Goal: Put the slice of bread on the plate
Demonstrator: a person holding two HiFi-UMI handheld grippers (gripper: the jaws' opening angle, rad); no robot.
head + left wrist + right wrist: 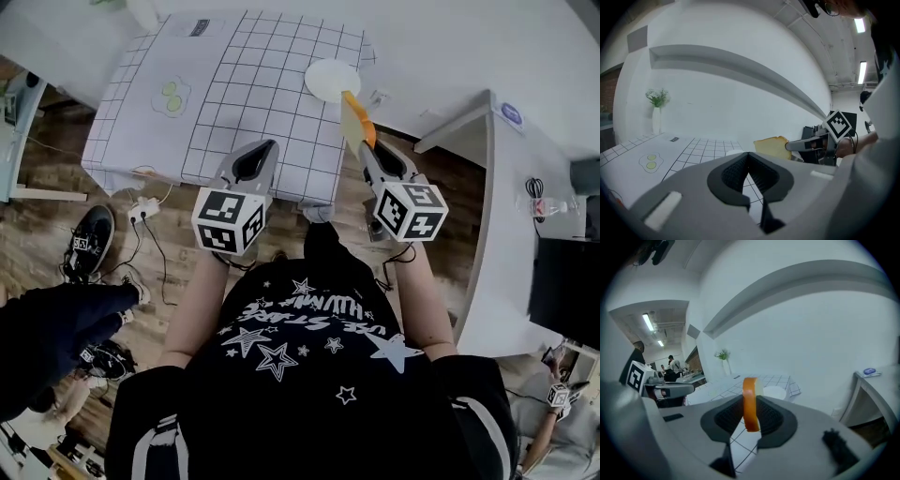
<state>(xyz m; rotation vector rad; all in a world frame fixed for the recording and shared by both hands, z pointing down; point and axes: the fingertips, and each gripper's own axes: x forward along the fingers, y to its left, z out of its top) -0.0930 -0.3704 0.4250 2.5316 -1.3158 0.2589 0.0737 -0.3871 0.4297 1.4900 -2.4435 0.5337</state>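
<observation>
A slice of bread with an orange crust stands on edge in my right gripper, which is shut on it over the table's near edge. In the right gripper view the slice sits upright between the dark pads. The white plate lies just beyond it on the grid cloth, and it also shows past the jaws in the right gripper view. My left gripper hovers over the near edge to the left, its tips together with nothing in them. From there the bread is visible at the right.
The checked cloth carries a fried-egg figure at its left. A vase with a green sprig stands at the far side. A white desk is at the right. Shoes and cables lie on the wooden floor.
</observation>
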